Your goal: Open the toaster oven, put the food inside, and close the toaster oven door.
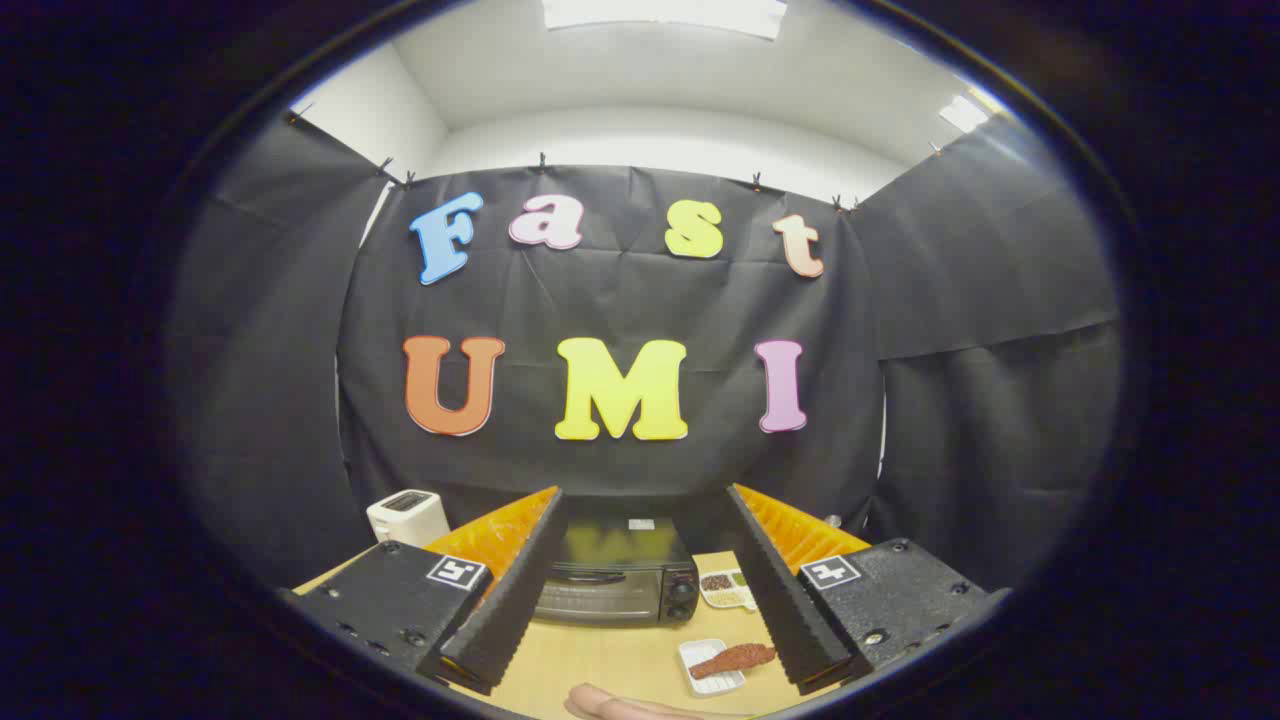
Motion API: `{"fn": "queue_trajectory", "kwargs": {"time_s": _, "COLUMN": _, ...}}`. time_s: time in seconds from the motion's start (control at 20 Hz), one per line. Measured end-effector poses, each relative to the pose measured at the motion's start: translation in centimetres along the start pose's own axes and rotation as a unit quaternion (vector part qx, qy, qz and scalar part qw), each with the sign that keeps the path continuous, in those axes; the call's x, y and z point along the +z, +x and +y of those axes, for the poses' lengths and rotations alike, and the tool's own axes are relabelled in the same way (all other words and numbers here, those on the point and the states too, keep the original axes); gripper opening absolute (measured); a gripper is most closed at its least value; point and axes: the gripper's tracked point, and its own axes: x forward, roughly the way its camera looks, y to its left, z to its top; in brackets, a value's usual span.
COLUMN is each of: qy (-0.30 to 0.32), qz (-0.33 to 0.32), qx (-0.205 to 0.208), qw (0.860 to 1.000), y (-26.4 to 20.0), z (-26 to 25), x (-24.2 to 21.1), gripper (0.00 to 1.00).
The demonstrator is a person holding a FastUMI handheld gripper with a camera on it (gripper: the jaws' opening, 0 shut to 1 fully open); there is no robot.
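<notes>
A black toaster oven (618,575) stands on the wooden table (610,660) beyond my fingers, its door closed and its knobs on the right side. Nearer, just inside the right finger, a small white tray (710,668) holds a piece of reddish-brown food (733,658). My gripper (645,660) hangs above the table with its fingers wide apart and nothing between them. Oven and tray both lie in the gap between the two fingers.
A white toaster (407,516) sits at the back left of the table. A white divided dish (727,588) with grains stands right of the oven. Part of a person's hand (610,704) rests at the table's near edge.
</notes>
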Motion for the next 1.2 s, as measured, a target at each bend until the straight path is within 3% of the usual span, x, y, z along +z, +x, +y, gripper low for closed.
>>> {"fn": "queue_trajectory", "kwargs": {"time_s": 0.45, "qy": -0.007, "qz": -0.007, "qx": -0.007, "qw": 1.0, "y": 0.3, "z": -1.0, "x": 0.7, "gripper": 0.99}}
{"fn": "queue_trajectory", "kwargs": {"time_s": 0.7, "qy": -0.001, "qz": -0.011, "qx": 0.002, "qw": 1.0, "y": 2.9, "z": -0.4, "x": 0.1, "gripper": 0.99}}
{"fn": "queue_trajectory", "kwargs": {"time_s": 1.05, "qy": -0.005, "qz": 0.06, "qx": 0.012, "qw": 0.998, "y": 11.7, "z": 1.6, "x": -6.4, "gripper": 0.99}}
{"fn": "queue_trajectory", "kwargs": {"time_s": 1.2, "qy": 0.004, "qz": 0.12, "qx": 0.023, "qw": 0.993, "y": 15.9, "z": 2.7, "x": -11.1, "gripper": 0.99}}
